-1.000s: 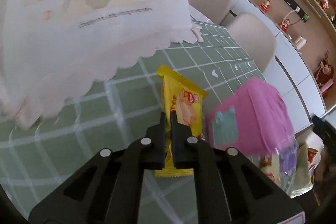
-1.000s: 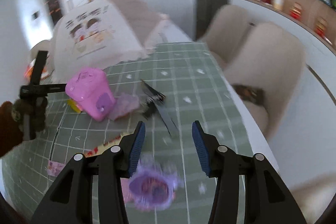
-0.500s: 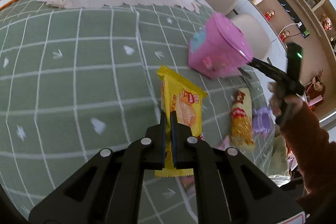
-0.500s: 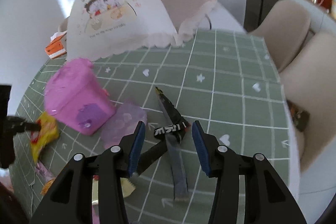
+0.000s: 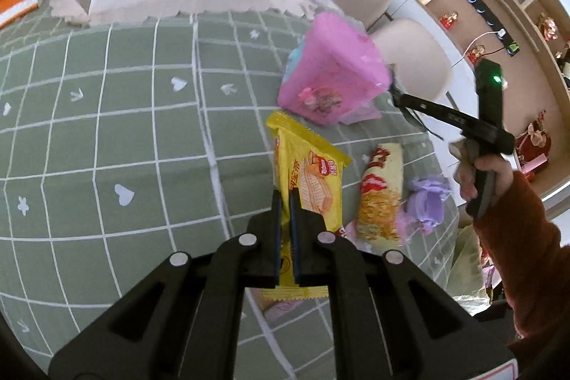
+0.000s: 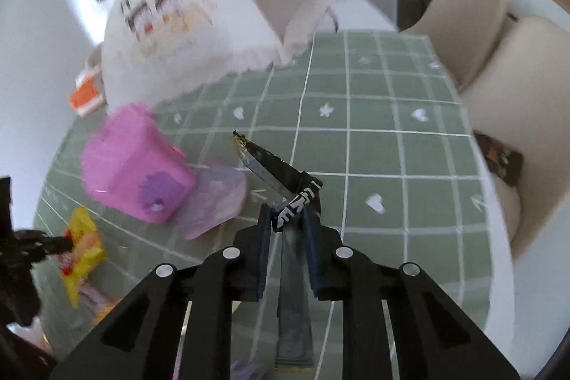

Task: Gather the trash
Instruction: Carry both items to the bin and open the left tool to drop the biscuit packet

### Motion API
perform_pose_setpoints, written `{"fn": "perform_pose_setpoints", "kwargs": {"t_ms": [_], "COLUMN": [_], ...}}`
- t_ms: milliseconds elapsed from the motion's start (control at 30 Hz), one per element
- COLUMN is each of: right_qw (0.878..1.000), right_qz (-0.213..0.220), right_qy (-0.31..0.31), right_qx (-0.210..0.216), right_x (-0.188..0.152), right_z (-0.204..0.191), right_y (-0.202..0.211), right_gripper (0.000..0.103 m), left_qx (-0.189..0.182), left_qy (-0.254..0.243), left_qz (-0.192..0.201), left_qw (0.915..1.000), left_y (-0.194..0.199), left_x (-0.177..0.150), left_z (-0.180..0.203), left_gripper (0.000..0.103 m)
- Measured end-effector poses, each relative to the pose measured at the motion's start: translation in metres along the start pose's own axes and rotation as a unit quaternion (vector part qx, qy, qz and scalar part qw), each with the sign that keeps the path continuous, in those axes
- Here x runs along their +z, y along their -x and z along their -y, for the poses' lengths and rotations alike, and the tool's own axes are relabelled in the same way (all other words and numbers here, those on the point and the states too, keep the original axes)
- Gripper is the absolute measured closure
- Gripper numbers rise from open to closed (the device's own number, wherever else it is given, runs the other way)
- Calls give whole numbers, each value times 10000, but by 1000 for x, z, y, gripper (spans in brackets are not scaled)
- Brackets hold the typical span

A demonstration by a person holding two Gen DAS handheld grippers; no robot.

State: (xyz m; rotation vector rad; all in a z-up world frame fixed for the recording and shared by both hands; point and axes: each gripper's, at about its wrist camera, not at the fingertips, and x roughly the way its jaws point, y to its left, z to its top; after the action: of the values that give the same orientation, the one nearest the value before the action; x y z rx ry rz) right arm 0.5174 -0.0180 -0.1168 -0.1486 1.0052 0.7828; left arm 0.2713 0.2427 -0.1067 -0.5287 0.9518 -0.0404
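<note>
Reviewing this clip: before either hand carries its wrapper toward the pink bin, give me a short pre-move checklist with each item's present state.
1. Left gripper shut on the yellow wrapper: ok.
2. Right gripper on the black wrapper: its jaws have just been closing, wrapper between the pads; firm grip: cannot tell.
3. Black wrapper lifted off the green tablecloth: cannot tell.
4. Pink bin within view of both cameras: ok.
5. Bin opening clear to drop into: cannot tell, the top is blurred.
6. All trash collected: not ok; a noodle-print packet and purple wrapper lie loose.
</note>
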Motion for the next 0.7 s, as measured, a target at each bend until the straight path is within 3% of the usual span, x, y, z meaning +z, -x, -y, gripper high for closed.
{"fn": "perform_pose_setpoints", "kwargs": {"t_ms": [300,500,700], "right_qw": [9979,9936,9873], "right_qz": [504,914,1276], "right_qy": [277,426,414], "right_qx": [-283,-513,-854], "right_x": [-41,-92,-149], "right_z": [-47,-77,-79], "right_y": [113,197,275], "right_gripper": [84,84,84], "left_qx": [-38,-141,-360], "left_qy": [-126,-388,-743], "left_qz": [656,977,1096], "left_qw": [9978,9944,9905], "left_y": [55,90,104], "left_x": [-11,-29,-44], "left_z": [45,92,150], "left_gripper": [99,99,99]}}
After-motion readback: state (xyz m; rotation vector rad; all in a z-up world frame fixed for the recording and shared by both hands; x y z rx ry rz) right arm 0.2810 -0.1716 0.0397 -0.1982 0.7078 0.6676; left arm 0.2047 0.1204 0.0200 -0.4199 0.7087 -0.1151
